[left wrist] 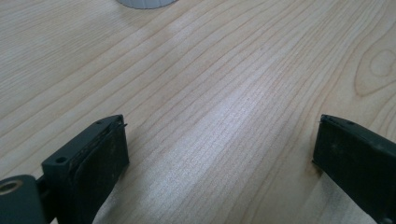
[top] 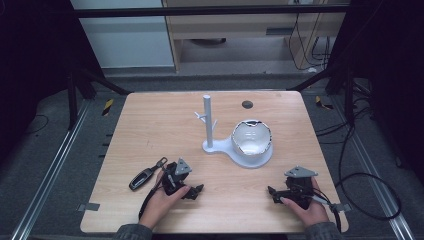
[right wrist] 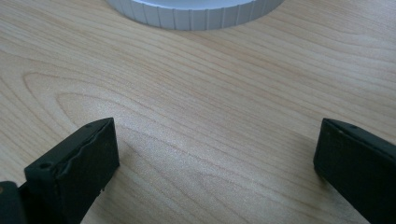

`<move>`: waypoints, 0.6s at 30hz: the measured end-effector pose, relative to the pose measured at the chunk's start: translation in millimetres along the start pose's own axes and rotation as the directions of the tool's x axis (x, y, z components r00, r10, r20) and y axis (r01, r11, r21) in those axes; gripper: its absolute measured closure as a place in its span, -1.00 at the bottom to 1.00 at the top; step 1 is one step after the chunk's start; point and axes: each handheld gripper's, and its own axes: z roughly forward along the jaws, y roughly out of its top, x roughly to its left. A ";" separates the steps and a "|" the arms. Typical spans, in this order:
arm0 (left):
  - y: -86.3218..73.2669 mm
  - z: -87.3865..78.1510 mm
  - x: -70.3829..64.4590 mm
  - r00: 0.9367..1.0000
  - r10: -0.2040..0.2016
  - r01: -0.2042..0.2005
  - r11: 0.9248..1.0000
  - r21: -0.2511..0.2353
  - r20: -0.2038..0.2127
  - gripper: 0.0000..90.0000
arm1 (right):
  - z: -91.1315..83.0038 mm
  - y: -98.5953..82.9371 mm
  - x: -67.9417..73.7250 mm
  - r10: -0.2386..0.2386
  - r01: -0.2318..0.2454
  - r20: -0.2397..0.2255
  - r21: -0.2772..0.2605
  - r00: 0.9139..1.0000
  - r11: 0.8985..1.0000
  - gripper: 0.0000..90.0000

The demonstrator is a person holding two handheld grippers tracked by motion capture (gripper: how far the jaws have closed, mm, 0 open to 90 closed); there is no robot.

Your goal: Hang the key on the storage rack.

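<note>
A white stand [top: 207,122] with an upright post and short pegs rises at the table's middle. Its round base [top: 250,159] carries a white bowl [top: 251,136] with dark marks on the rim. A black key fob [top: 145,176] lies at the front left. Just right of the fob, my left gripper [top: 196,190] rests low on the table, held by a hand. Its jaws stand wide open over bare wood [left wrist: 219,140]. At the front right my right gripper [top: 273,192] points left, open too [right wrist: 217,144]. The base's ribbed edge [right wrist: 196,11] lies ahead of it.
The wooden table [top: 150,125] has a small dark round spot [top: 247,104] near its far edge. Cables [top: 370,180] trail over the floor on the right. A sliver of the white base [left wrist: 144,3] appears at the top of the left gripper view.
</note>
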 end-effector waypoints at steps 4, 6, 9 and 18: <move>-0.9 0.1 -0.5 1.000 -0.004 0.004 1.000 -0.008 -0.001 -0.95 | 0.0 -0.1 0.0 0.000 0.000 0.000 0.000 1.000 1.000 -0.99; -0.9 0.1 -0.6 1.000 -0.004 0.004 1.000 -0.008 -0.004 -0.95 | 0.0 -0.1 0.0 0.000 0.000 0.000 0.000 1.000 1.000 -0.99; -1.0 0.0 -0.7 1.000 -0.004 0.004 1.000 -0.008 -0.004 -0.95 | 0.0 -0.1 0.0 0.000 0.000 0.000 -0.001 1.000 1.000 -0.99; -1.1 -1.8 -0.5 1.000 -0.006 0.006 1.000 0.004 -0.001 -0.95 | 0.0 -0.1 0.0 0.000 0.000 0.000 0.000 1.000 1.000 -0.99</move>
